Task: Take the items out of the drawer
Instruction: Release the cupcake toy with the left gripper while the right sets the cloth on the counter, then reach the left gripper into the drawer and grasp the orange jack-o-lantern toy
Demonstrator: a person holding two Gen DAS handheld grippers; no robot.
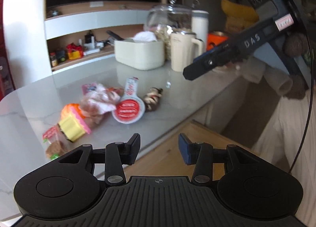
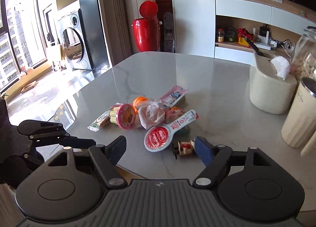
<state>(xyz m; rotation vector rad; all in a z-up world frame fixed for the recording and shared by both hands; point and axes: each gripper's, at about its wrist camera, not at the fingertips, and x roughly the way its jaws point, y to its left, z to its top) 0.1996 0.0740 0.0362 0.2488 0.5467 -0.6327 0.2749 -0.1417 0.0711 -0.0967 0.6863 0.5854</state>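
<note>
Raised letters "DAS" readable on right hand-held gripper (image 2: 161,148) body in left view; snack labels too blurred to read. Right hand-held gripper tilted down over tabletop (image 2: 197,72), jaws spread, empty; small brown wrapped candy (image 2: 182,148) just beside its right finger. Left hand-held gripper (image 1: 159,148) half spread, empty, over wooden drawer (image 1: 177,148) edge. Snack pile (image 2: 150,116) behind candy. Cream tissue box (image 2: 270,88) holds tissue.

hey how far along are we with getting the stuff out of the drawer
Done: a pile of snack packets lies on the marble table, with a small brown-and-white wrapped sweet just beside it. In hand: nothing; the right gripper is open above the table near that sweet, and the left gripper is open and empty over the wooden drawer. Left: unclear, the drawer's inside is mostly hidden.
</note>
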